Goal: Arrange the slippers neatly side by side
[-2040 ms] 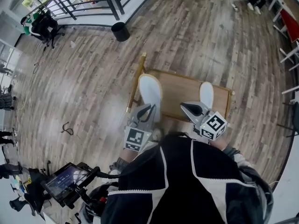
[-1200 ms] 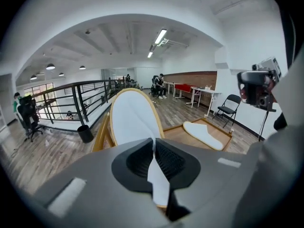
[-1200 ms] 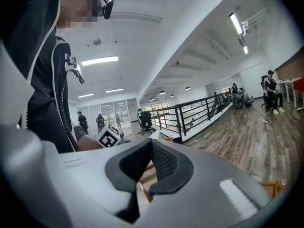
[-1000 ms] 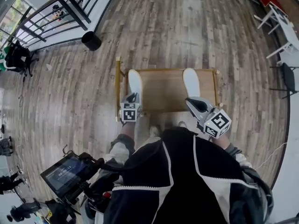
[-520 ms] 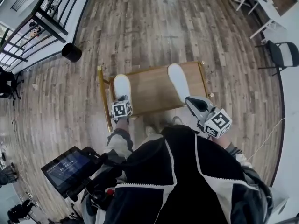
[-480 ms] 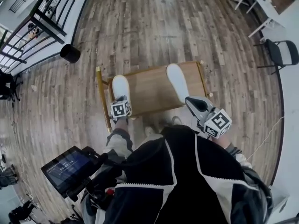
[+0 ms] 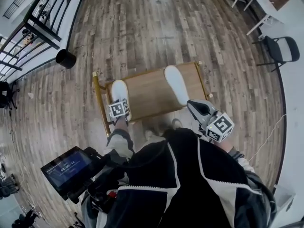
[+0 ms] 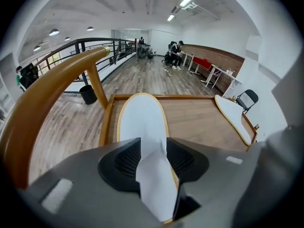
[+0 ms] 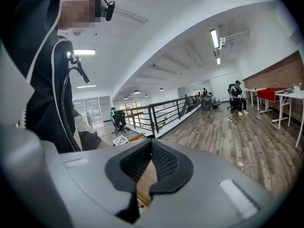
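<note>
Two white slippers lie on a low wooden tray (image 7: 147, 93). The left slipper (image 7: 118, 89) rests at the tray's left side, the right slipper (image 7: 175, 83) at its right side, a wide gap between them. My left gripper (image 7: 118, 101) points down at the left slipper's (image 8: 141, 115) near end. Its jaws have just been opening, and the slipper's white heel flap sits loose between the pads (image 8: 124, 161). My right gripper (image 7: 193, 105) hovers off the tray's front right corner, shut and empty (image 9: 149, 169). The right slipper (image 8: 232, 118) is angled slightly.
The tray has a raised wooden handle (image 8: 52, 91) along its left edge. A black bin (image 7: 65, 58) stands on the plank floor at the far left, by a railing. A chair (image 7: 279, 49) and white table sit at the far right. A screen device (image 7: 66, 167) hangs by my left side.
The left gripper has come down onto the tray with the left slipper and its jaws have parted. The right gripper has shifted only slightly. The head view has swung.
</note>
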{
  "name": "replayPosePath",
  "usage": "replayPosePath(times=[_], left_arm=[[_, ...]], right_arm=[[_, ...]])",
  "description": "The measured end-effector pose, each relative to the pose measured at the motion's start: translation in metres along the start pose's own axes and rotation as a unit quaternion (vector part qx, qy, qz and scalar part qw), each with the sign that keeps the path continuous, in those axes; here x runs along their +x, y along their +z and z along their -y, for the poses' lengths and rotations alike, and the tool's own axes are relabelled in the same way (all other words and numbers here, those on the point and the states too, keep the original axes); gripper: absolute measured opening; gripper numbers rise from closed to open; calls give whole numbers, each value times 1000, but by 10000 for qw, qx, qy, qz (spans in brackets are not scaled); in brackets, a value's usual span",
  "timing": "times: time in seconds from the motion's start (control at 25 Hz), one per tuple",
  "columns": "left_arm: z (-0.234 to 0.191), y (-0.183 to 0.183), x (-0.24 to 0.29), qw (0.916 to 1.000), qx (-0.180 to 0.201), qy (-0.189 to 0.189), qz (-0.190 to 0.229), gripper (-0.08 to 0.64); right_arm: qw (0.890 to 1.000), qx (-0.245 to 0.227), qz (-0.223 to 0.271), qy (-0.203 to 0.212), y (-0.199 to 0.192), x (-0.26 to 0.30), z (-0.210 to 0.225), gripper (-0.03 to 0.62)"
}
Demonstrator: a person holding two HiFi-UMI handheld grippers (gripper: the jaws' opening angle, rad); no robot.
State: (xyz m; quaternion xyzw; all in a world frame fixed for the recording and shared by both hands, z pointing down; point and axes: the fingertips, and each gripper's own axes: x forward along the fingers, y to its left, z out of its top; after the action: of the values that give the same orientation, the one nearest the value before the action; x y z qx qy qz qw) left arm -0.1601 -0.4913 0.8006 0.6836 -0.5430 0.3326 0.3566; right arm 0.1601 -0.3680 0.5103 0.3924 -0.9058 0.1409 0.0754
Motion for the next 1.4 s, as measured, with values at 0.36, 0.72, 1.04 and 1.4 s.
replayPosePath(times=[0.36, 0.72, 1.04, 1.4], left_arm=[[29, 53, -64, 9903, 213, -93, 1372, 141], [149, 129, -252, 9044, 1352, -1245, 3852, 12], [194, 125, -350, 8302, 1186, -2612, 4780, 17], [190, 109, -349, 8359, 1072, -2655, 4683, 17]], right_arm=[[9991, 67, 62, 426, -1, 27, -1, 5], [9907, -96, 417, 1293, 34, 47, -30, 5], [9825, -259, 438, 1789, 35, 59, -63, 5], [9780, -332, 465, 2008, 34, 73, -78, 5]])
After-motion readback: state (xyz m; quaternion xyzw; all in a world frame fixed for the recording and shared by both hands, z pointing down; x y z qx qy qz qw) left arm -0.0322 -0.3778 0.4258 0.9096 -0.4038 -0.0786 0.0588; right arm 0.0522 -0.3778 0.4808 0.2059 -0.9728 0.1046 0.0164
